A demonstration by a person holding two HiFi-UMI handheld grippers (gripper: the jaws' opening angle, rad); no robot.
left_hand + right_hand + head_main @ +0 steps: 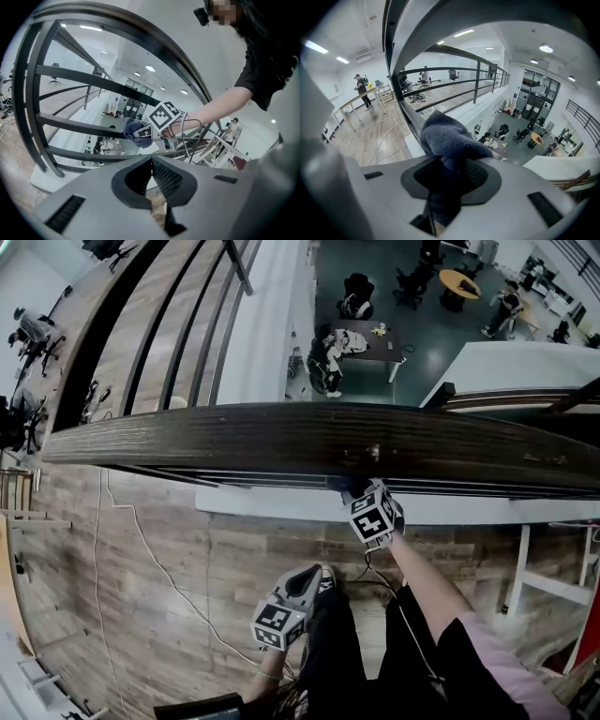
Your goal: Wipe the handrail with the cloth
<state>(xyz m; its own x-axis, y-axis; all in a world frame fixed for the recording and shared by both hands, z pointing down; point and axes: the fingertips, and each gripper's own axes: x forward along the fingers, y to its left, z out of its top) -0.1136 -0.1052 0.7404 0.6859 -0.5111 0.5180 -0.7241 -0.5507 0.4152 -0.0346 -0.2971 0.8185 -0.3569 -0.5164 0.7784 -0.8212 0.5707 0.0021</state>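
Standing at the single dark wooden handrail [309, 442] crossing mid-frame, had the right gripper [450, 174] clamped on one blue-grey cloth [449, 136] at its near edge. Held the left gripper [151, 176] at lower centre, its two jaws together on nothing.

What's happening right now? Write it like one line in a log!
right tool: shut on cloth, at handrail near edge | left tool: shut, empty, away from handrail

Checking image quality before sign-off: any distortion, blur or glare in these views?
Head view: mild wide-angle bend, handrail sharp. Left gripper view: heavy fisheye, dark corners, rails bowed. Right gripper view: fisheye too, cloth large and near; ceiling lights bright, no glare.
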